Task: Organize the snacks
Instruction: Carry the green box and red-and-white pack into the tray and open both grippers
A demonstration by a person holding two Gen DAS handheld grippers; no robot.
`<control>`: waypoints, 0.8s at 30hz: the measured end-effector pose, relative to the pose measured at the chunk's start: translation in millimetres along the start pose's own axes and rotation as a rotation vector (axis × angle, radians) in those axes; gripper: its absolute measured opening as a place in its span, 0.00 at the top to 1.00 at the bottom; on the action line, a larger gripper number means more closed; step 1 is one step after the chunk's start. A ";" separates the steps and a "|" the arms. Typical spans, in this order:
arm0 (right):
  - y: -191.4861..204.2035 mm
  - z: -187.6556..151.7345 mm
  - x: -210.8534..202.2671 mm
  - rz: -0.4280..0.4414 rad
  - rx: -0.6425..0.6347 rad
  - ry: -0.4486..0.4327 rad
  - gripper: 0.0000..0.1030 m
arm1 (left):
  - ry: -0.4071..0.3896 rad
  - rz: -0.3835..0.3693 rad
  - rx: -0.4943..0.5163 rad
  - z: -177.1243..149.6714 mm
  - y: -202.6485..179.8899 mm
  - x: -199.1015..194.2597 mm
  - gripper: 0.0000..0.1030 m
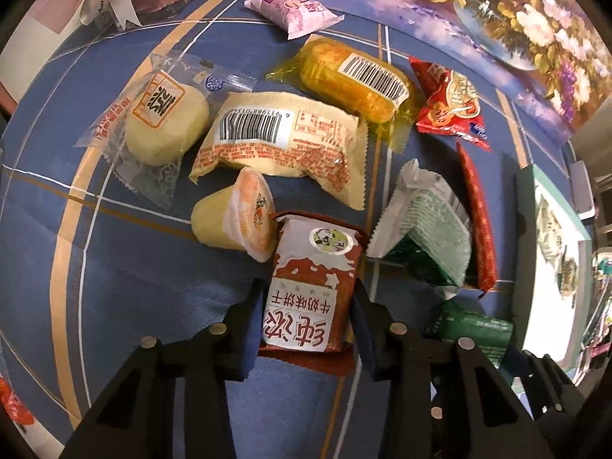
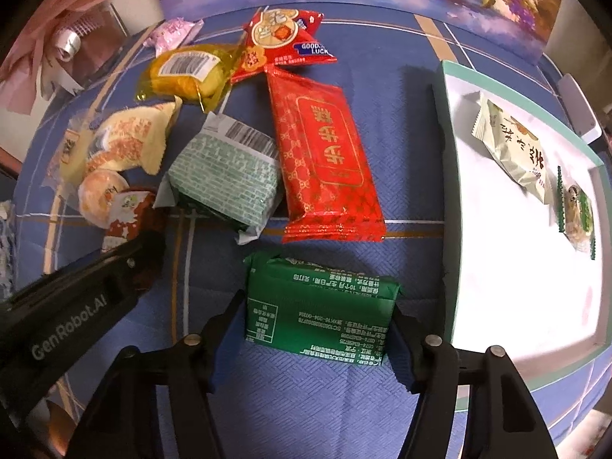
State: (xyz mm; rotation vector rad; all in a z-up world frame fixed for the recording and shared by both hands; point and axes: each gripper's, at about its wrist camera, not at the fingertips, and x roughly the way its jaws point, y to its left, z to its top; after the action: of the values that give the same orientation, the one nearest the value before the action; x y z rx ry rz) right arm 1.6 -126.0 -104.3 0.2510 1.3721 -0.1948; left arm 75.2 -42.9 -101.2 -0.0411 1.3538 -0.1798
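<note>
My left gripper (image 1: 310, 306) is shut on a brown-and-white biscuit packet (image 1: 311, 287) lying on the blue cloth. My right gripper (image 2: 319, 317) is shut on a dark green snack packet (image 2: 319, 306), also on the cloth; this packet also shows in the left wrist view (image 1: 474, 331). A white tray with a teal rim (image 2: 451, 199) lies to the right and holds two wrapped snacks (image 2: 516, 145). The left gripper's arm (image 2: 76, 306) shows at the left of the right wrist view.
Loose snacks lie on the cloth: a red bar (image 2: 325, 153), a pale green packet (image 2: 225, 176), a red pouch (image 2: 283, 38), a yellow cake (image 1: 355, 76), a beige packet (image 1: 279, 137), a jelly cup (image 1: 237, 214), a round pastry (image 1: 164, 122), a pink packet (image 1: 290, 11). A flower poster (image 1: 497, 11) stands behind.
</note>
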 end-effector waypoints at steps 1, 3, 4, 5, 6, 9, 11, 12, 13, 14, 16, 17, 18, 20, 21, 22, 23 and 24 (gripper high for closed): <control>0.0 0.0 -0.7 0.008 0.002 0.000 0.35 | -0.003 -0.009 -0.002 0.3 0.2 -2.4 0.59; -0.1 -0.1 -1.4 0.025 0.003 0.002 0.35 | -0.012 -0.024 -0.005 0.3 0.8 -9.7 0.60; -0.8 -0.3 -1.8 0.032 0.008 0.003 0.35 | -0.018 -0.029 -0.007 0.2 1.3 -13.3 0.60; -2.3 -0.1 -2.4 0.040 0.014 0.004 0.35 | -0.022 -0.034 -0.009 1.0 2.3 -17.4 0.60; -5.6 1.3 -7.7 0.052 0.021 -0.002 0.35 | -0.027 -0.039 -0.012 0.9 2.3 -20.5 0.60; -10.2 3.7 -22.3 0.074 0.034 -0.039 0.35 | -0.051 -0.056 -0.020 1.9 5.6 -33.5 0.60; -13.7 4.9 -31.4 0.091 0.045 -0.061 0.35 | -0.075 -0.072 -0.022 3.2 8.7 -44.5 0.60; -16.5 5.7 -37.6 0.103 0.052 -0.078 0.35 | -0.087 -0.077 -0.023 3.3 9.3 -49.3 0.60; -18.2 6.1 -42.0 0.109 0.056 -0.089 0.35 | -0.100 -0.083 -0.024 3.3 10.6 -54.2 0.60; -22.0 7.7 -47.3 0.113 0.061 -0.101 0.35 | -0.117 -0.088 -0.024 3.0 11.5 -61.2 0.60; -27.8 8.4 -57.9 0.122 0.073 -0.126 0.35 | -0.141 -0.093 -0.025 2.0 13.6 -70.4 0.60; -30.7 8.7 -62.4 0.126 0.082 -0.138 0.35 | -0.153 -0.095 -0.026 1.6 14.4 -75.0 0.60; -33.6 10.5 -65.4 0.127 0.086 -0.146 0.35 | -0.163 -0.095 -0.026 1.5 15.8 -76.7 0.60; -36.3 11.2 -69.4 0.129 0.093 -0.158 0.35 | -0.182 -0.094 -0.024 -1.2 14.4 -81.2 0.60; -36.7 13.4 -70.8 0.129 0.097 -0.161 0.35 | -0.187 -0.092 -0.024 -1.3 12.8 -82.7 0.60; -41.2 13.3 -74.3 0.131 0.101 -0.162 0.35 | -0.193 -0.091 -0.021 -1.4 11.7 -83.5 0.60; -40.5 15.3 -72.4 0.134 0.106 -0.160 0.35 | -0.199 -0.092 -0.015 -1.7 9.2 -85.0 0.60; -44.6 15.0 -70.8 0.138 0.116 -0.158 0.35 | -0.202 -0.092 -0.008 -3.4 7.2 -84.8 0.60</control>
State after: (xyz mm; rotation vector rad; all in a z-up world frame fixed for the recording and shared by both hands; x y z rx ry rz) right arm -10.2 -173.7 -34.9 0.4172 1.1841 -0.1754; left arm 55.4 -22.6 -20.9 -0.1251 1.1520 -0.2414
